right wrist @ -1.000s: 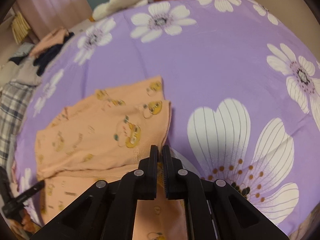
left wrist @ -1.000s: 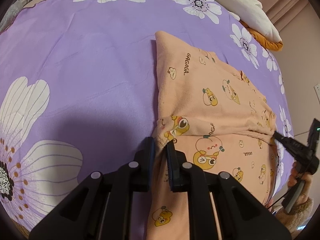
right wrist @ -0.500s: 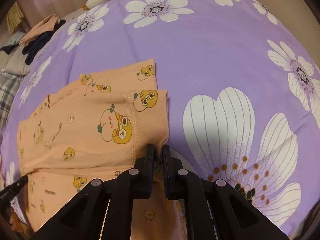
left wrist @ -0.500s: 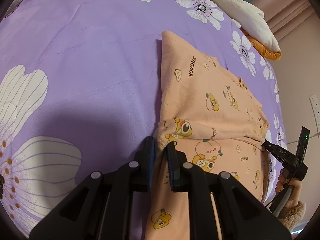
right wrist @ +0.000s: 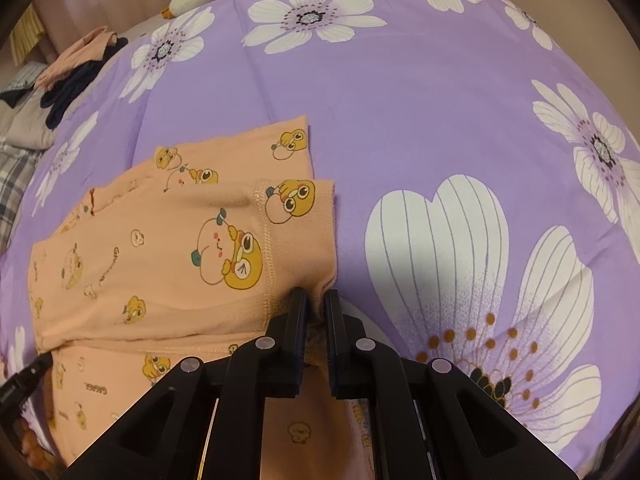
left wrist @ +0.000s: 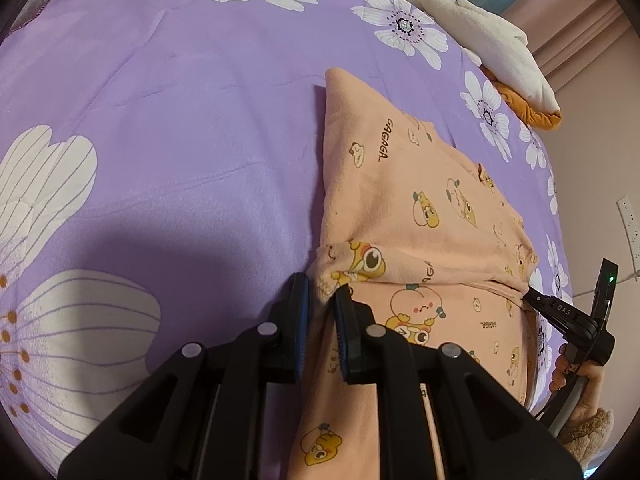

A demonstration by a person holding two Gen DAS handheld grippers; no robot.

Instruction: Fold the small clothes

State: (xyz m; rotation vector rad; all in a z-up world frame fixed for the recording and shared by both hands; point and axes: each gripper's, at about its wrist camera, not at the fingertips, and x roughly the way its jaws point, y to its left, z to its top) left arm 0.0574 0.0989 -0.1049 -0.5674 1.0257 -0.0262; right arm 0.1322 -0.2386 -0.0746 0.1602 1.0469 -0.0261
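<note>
A small peach-orange garment [left wrist: 420, 216], printed with cartoon ducks and peaches, lies on a purple bedspread [left wrist: 180, 120] patterned with large white flowers. It is partly folded: one layer is turned over onto another, and the folded edge runs across the cloth between the two grippers.

The left gripper [left wrist: 322, 300] points steeply down, and its black fingers with blue pads pinch one corner of the folded layer. Bunched cloth sits between the pads. Most of the garment spreads ahead of this gripper and to its right, and a strip of it hangs down beneath the fingers. To the gripper's left there is only bedspread, with a shadow falling on it.

The right gripper [right wrist: 316, 300] also points steeply down, its fingers pressed nearly together on the opposite corner of the same folded layer. From here the garment [right wrist: 180, 248] stretches ahead and to the gripper's left, with more cloth passing under the fingers. A big white flower lies just to its right.

In the left wrist view, the right gripper [left wrist: 532, 300] shows at the far right edge of the garment, held by a hand [left wrist: 576, 372] in a fuzzy cuff.

Far ahead of both grippers, a white and orange plush toy [left wrist: 488, 52] rests at the edge of the bed. A pile of other clothes [right wrist: 76, 72] lies far off to the right gripper's left.
</note>
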